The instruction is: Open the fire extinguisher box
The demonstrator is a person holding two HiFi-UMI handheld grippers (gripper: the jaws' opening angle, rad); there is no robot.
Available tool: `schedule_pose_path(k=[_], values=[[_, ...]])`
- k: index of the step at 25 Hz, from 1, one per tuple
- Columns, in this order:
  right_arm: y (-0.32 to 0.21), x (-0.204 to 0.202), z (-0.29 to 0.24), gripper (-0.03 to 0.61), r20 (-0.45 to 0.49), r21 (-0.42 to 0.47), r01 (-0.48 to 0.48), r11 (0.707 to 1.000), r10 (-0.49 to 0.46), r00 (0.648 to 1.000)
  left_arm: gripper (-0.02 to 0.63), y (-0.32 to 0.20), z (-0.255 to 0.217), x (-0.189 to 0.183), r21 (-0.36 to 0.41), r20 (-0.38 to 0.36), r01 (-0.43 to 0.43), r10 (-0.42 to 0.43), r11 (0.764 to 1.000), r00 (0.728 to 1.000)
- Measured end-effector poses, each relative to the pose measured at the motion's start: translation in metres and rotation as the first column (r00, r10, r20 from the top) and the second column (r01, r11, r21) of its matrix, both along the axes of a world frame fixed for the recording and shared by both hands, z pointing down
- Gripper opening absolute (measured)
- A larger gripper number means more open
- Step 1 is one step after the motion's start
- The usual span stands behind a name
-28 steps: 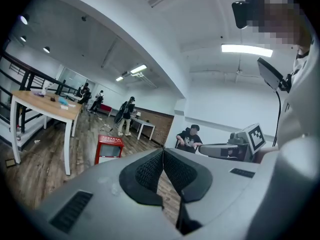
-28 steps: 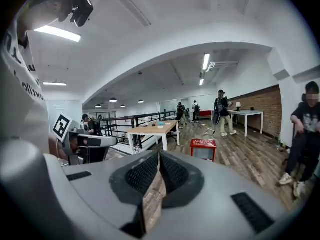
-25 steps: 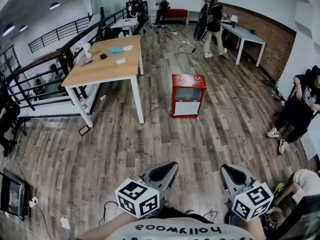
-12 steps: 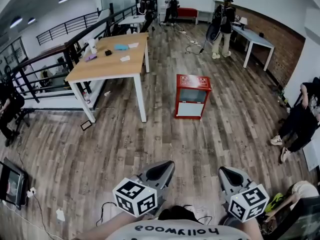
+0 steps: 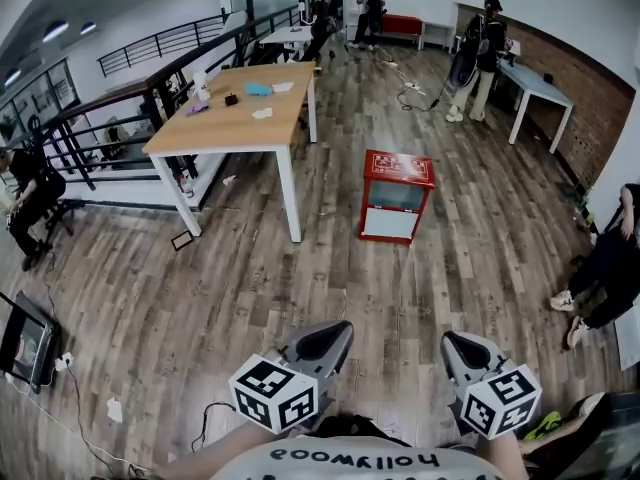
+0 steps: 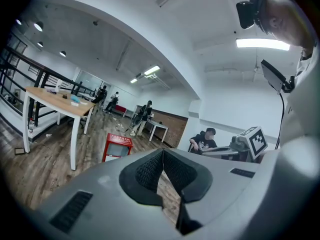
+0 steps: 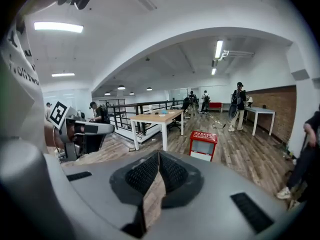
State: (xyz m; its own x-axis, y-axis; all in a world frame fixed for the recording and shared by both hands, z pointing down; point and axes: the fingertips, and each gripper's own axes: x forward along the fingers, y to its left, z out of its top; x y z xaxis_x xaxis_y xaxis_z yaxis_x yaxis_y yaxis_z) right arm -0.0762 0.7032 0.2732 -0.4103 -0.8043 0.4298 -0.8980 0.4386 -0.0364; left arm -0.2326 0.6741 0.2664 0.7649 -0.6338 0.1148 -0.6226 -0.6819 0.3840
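Note:
A red fire extinguisher box [image 5: 397, 196] with a glass front stands on the wooden floor ahead, its door closed; it also appears as the red box [image 6: 117, 147] in the left gripper view and the red box [image 7: 203, 145] in the right gripper view. My left gripper [image 5: 342, 330] and right gripper [image 5: 452, 340] are held low at the bottom of the head view, well short of the box. Both are shut with nothing between the pads. In its own view the left gripper [image 6: 163, 151] has its tips touching; so does the right gripper [image 7: 159, 153].
A wooden table [image 5: 240, 113] with small items stands left of the box. A black railing [image 5: 110, 98] runs along the left. Several people stand at the far end near white tables [image 5: 535, 83]; a seated person [image 5: 610, 268] is at right. Cables [image 5: 80, 408] lie on the floor at left.
Both grippers and the view have moved forward; the red box and the table have shifted right in the head view and look a little nearer. Both grippers stay shut.

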Motion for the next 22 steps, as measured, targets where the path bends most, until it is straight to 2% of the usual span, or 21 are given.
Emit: schedule_pose_path(k=[3, 9, 17, 22], values=[[-0.014, 0.014, -0.003, 0.011, 0.063, 0.001, 0.017, 1.000, -0.017, 0.998, 0.009, -0.010, -0.002, 0.015, 0.009, 0.005, 0.019, -0.019, 1.000, 1.000], [-0.030, 0.038, 0.005, 0.011, -0.022, 0.008, 0.055, 0.998, -0.055, 0.998, 0.009, -0.025, 0.002, 0.037, 0.003, 0.012, 0.047, -0.047, 0.999, 0.999], [-0.049, 0.081, 0.012, 0.012, -0.029, 0.009, 0.087, 0.996, -0.087, 0.996, 0.008, -0.043, 0.005, 0.082, 0.024, 0.005, 0.071, -0.071, 0.997, 0.997], [-0.062, 0.099, 0.021, 0.012, -0.019, 0.005, 0.086, 0.996, -0.086, 0.996, 0.009, -0.057, 0.012, 0.095, 0.025, 0.026, 0.078, -0.078, 0.997, 0.997]])
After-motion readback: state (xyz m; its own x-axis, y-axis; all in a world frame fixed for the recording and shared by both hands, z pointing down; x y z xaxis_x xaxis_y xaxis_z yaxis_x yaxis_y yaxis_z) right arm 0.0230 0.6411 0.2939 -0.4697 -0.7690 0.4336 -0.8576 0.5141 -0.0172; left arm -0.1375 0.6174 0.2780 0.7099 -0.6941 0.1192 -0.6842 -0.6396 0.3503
